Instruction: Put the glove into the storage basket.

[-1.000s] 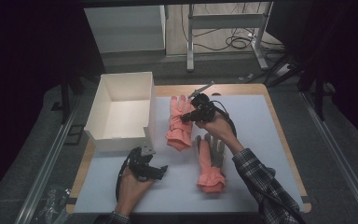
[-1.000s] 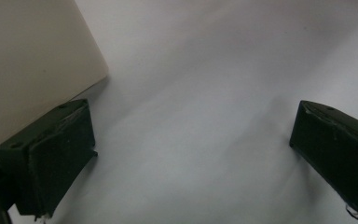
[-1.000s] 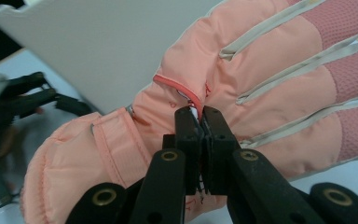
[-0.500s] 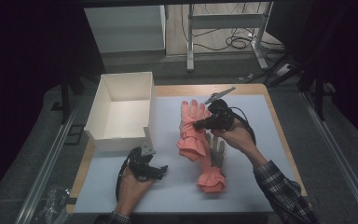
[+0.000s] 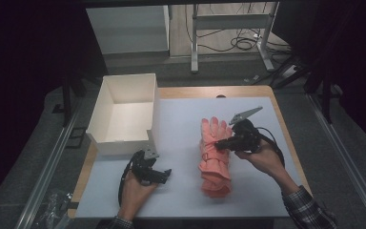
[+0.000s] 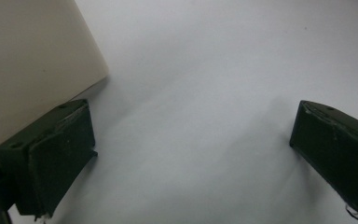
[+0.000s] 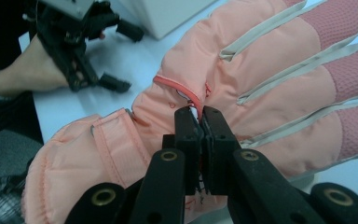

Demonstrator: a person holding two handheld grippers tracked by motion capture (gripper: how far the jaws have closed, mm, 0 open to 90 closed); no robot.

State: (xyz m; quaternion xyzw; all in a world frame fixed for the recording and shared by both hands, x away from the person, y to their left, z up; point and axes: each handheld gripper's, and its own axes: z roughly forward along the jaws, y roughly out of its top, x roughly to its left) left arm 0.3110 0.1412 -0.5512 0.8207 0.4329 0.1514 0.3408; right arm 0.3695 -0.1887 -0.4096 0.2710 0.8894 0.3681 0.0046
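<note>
Glove [image 7: 242, 84] pinched by right gripper [image 7: 200, 116] | left gripper [image 5: 164, 172] low on table, jaws apart

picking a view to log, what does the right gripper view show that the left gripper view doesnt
Right gripper view: the right tongs shut on the pink glove, pinching its fabric, with the left hand and its tongs farther off. Left gripper view: the left tongs wide open, nothing between the jaws, over bare sheet. Both share the white sheet and a corner of the white box.
</note>
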